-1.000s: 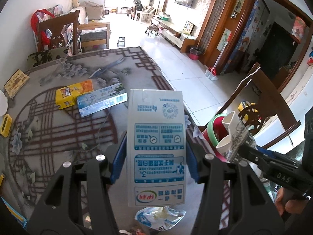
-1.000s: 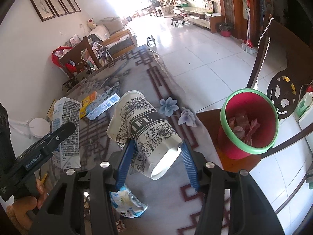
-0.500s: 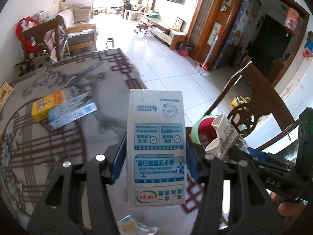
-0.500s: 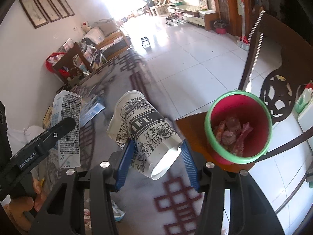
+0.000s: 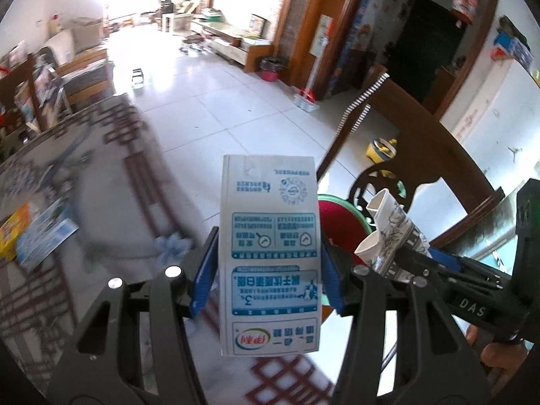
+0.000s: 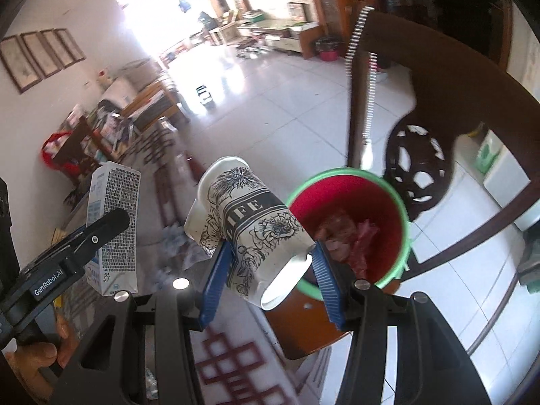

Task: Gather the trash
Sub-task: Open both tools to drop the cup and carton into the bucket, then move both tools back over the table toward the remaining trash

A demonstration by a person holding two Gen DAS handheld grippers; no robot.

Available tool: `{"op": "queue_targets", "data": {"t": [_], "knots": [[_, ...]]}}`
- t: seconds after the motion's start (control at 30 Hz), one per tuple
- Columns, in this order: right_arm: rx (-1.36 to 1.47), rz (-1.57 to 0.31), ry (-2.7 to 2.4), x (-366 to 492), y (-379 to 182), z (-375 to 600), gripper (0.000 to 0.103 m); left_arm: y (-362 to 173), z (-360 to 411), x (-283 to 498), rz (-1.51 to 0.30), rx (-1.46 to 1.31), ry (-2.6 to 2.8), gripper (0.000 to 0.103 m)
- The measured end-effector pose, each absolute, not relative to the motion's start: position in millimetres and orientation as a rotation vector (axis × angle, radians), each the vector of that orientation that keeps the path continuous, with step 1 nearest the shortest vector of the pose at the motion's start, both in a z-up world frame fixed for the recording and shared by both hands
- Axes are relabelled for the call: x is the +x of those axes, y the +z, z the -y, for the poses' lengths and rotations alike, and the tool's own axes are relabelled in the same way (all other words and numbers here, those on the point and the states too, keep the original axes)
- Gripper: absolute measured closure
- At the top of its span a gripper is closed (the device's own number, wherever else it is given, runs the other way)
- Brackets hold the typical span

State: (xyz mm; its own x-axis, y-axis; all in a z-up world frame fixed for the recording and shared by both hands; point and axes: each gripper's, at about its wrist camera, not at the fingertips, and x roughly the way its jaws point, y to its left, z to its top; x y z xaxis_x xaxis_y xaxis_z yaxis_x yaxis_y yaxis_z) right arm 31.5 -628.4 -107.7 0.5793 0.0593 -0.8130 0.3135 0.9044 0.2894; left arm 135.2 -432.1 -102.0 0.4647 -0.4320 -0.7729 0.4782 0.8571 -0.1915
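My left claw (image 5: 268, 276) squeezes a milk carton (image 5: 269, 253) — my right claw (image 6: 270, 278) squeezes a crushed paper cup (image 6: 251, 233), beside the red bin (image 6: 351, 233) on the chair seat (image 6: 300, 334).

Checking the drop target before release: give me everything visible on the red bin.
The red bin is a round, open-topped bucket that looks like plastic, red inside and out, with a green rim. It stands upright on the brown seat of a dark wooden chair beside the table. Crumpled pinkish and brown scraps lie in its bottom; it is far from full. In the right wrist view the paper cup held by the right gripper overlaps its near rim; contact cannot be told. In the left wrist view the milk carton hides most of it.
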Motion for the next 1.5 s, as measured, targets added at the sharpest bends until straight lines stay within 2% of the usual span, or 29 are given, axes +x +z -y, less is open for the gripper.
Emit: {"op": "queue_targets", "data": {"t": [0.37, 0.63, 0.7, 0.73, 0.77, 0.9, 1.0, 1.2, 1.5], "knots": [[0.500, -0.959, -0.278, 36.2, -127.0, 682.0, 0.054, -119.3, 521.1, 154.5, -0.962, 0.126, -0.725, 0.051], [0.479, -0.939, -0.330, 44.1, -125.0, 697.1, 0.052, -125.7, 547.3, 162.2, -0.966, 0.154, -0.770, 0.051], [0.473, -0.939, -0.330, 47.3, -126.9, 699.2, 0.048, -128.3, 553.7, 163.9, -0.984, 0.166, -0.800, 0.042], [0.476, -0.942, -0.324, 48.8, -128.7, 699.9, 0.042, -129.3, 555.2, 165.5, -0.987, 0.177, -0.799, 0.025], [0.482, -0.932, -0.331, 48.6, -129.5, 700.7, 0.041, -129.0, 556.4, 165.9, -0.976, 0.179, -0.795, 0.023], [0.475, -0.939, -0.365, 45.8, -128.4, 699.0, 0.039, -121.8, 547.9, 165.3, -0.953, 0.153, -0.805, 0.023], [0.456, -0.945, -0.346, 40.6, -123.3, 689.7, 0.039, -107.5, 521.8, 162.4, -0.912, 0.130, -0.786, 0.023], [0.397, -0.976, -0.218, 44.0, -115.0, 638.9, 0.039, -79.9, 405.0, 146.4, -0.857, 0.000, -0.580, 0.023], [0.256, -1.036, 0.081, 59.2, -110.1, 504.0, 0.039, -86.1, 220.1, 103.4, -0.884, -0.085, -0.226, 0.023]]}}
